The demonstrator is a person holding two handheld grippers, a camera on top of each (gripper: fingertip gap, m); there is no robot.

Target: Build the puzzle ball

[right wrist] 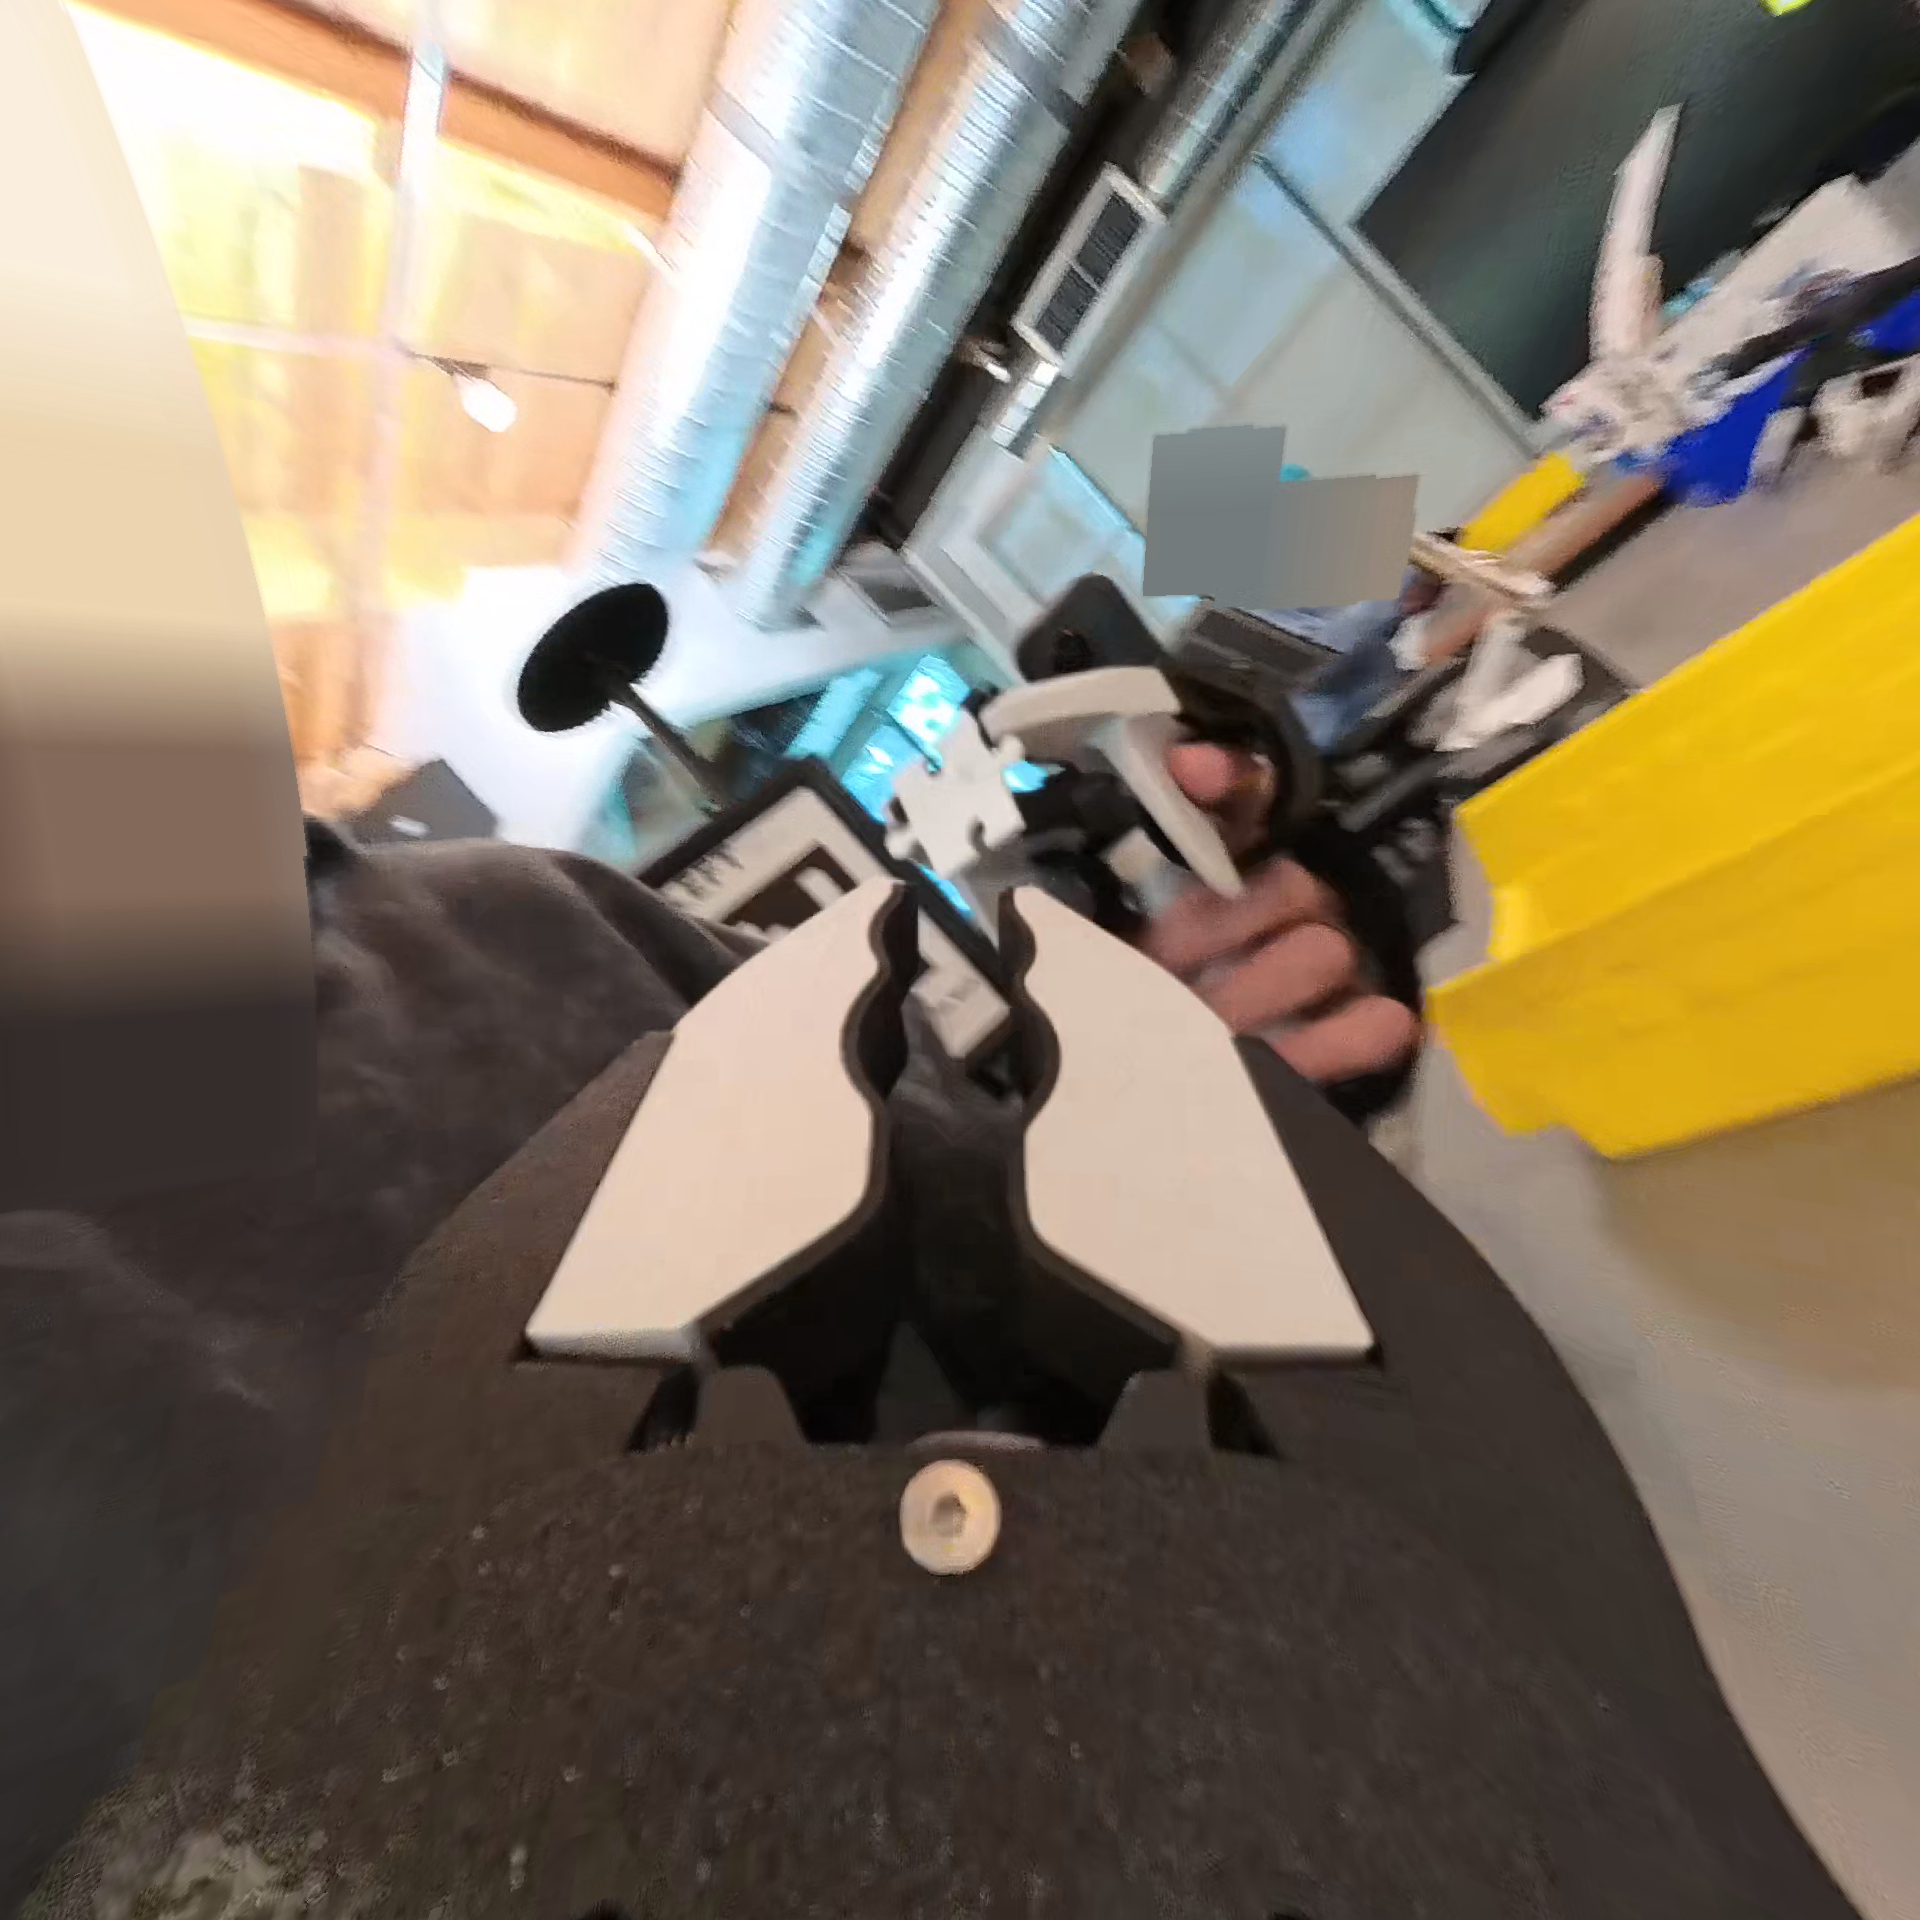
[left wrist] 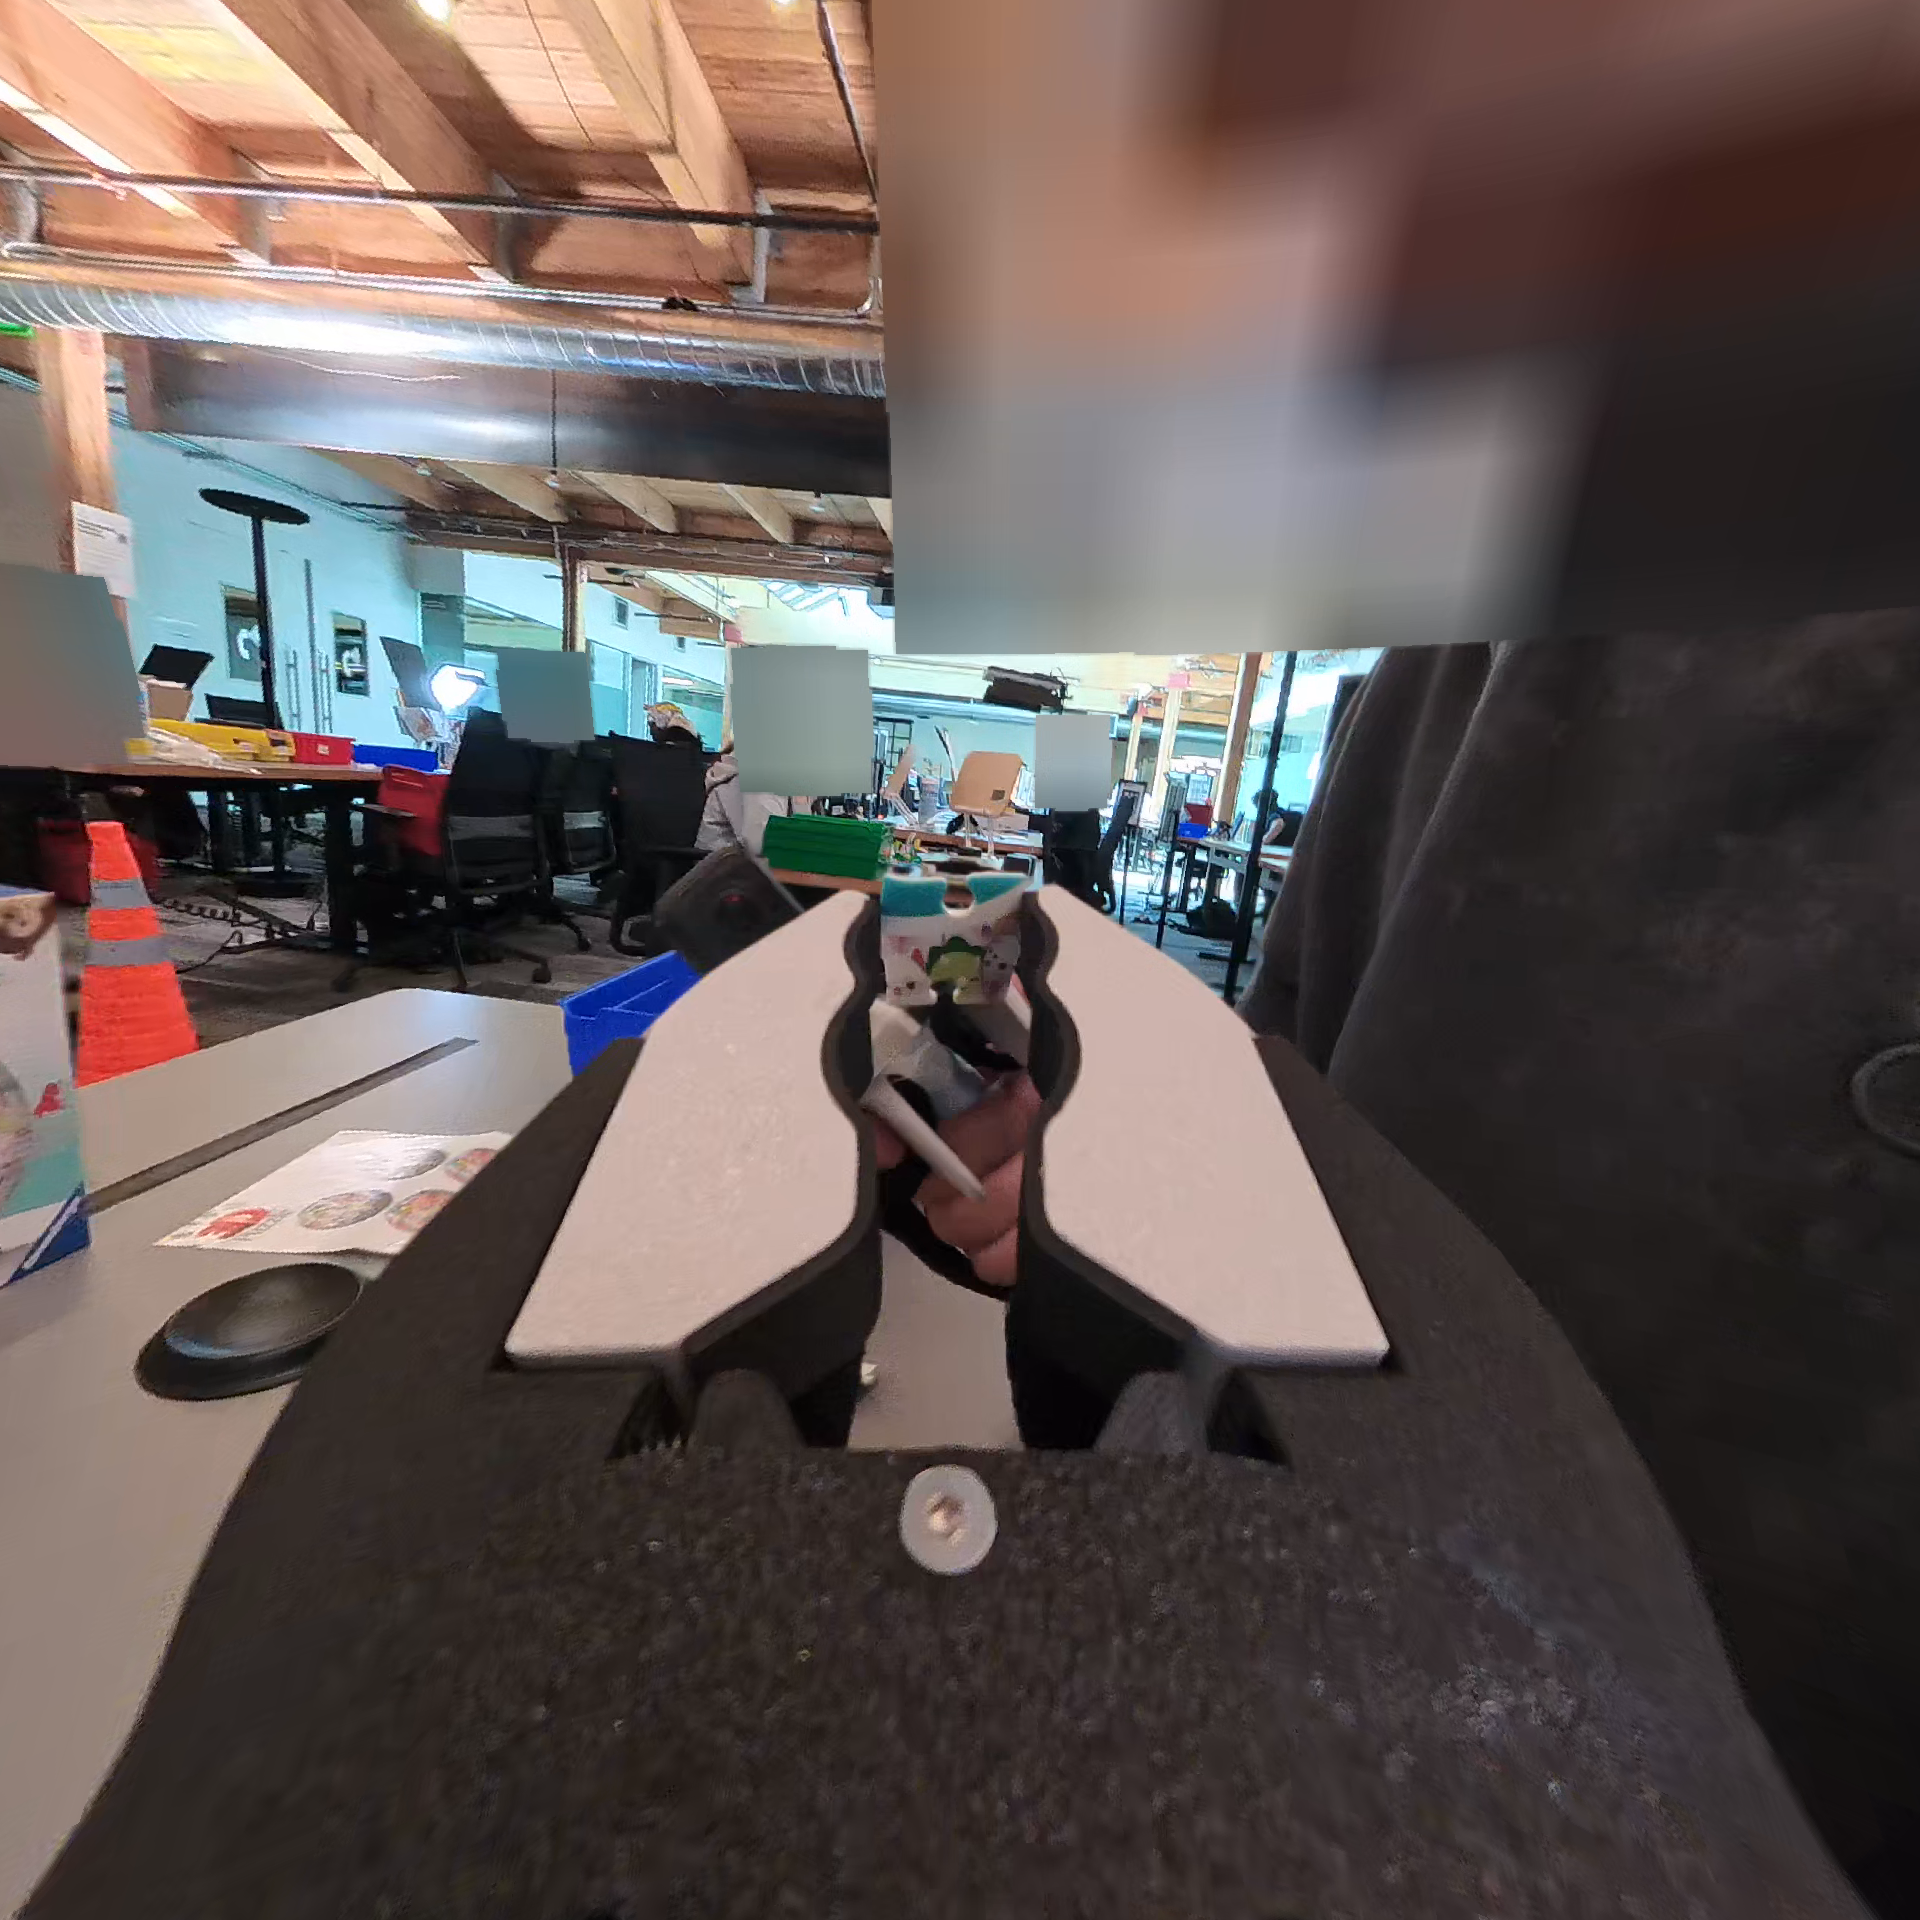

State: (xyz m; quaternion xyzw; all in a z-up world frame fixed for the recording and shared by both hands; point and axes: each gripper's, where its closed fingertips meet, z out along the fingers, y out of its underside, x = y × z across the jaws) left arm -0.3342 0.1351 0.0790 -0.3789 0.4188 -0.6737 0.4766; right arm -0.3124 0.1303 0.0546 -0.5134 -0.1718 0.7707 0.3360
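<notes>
The left gripper [left wrist: 951,914] has its jaws almost closed, and they pinch one puzzle piece [left wrist: 945,951] by its two side edges. The piece stands up at the very tips, high above the surface [left wrist: 312,1070], with its picture side facing back at this camera. It is about as wide as it is tall, so it has no real long side.

The right gripper [right wrist: 956,904] points at the piece from the other side and sees its plain grey back. The piece is straight ahead, just past its tips. The jaws are a little bit apart. I cannot tell if they touch the bottom edge of the piece or hold nothing. So the left one has the piece, and the right one is the one that has to close in.

Counting: one piece, two grippers, one yellow bin [right wrist: 1714,883], one blue bin [left wrist: 623,1013], one picture sheet [left wrist: 343,1195] and one box [left wrist: 36,1091]. No ball shows in either view, so I think the build has hardly begun
</notes>
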